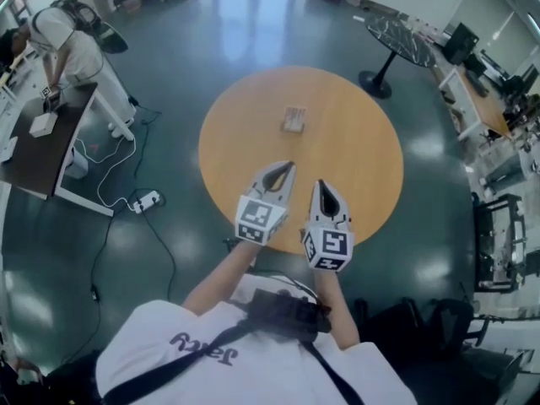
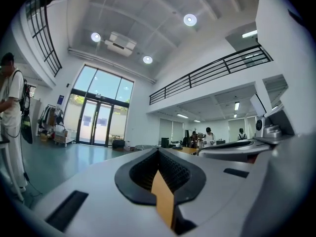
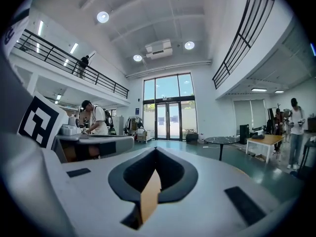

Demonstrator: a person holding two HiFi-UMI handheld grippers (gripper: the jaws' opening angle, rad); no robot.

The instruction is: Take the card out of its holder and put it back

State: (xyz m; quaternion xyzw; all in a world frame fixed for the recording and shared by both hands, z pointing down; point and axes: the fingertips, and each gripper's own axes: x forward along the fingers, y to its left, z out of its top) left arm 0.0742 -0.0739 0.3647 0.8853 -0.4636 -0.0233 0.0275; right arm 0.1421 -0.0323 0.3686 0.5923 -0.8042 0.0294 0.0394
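The card holder (image 1: 294, 121), a small pale block with a card standing in it, sits on the far half of the round wooden table (image 1: 363, 142). Both grippers hang over the table's near edge, well short of the holder. My left gripper (image 1: 289, 166) is shut, its tips meeting with nothing between them. To its right, my right gripper (image 1: 321, 185) is also shut and empty. In the left gripper view the left gripper (image 2: 158, 152) points level across the hall. The right gripper (image 3: 155, 152) does the same in the right gripper view. Neither gripper view shows the holder.
A person (image 1: 63, 36) bends over a dark desk (image 1: 38, 154) at the far left. A power strip (image 1: 145, 199) and cables lie on the floor left of the table. A black round table (image 1: 398, 39) stands behind, and desks with equipment (image 1: 494, 108) line the right side.
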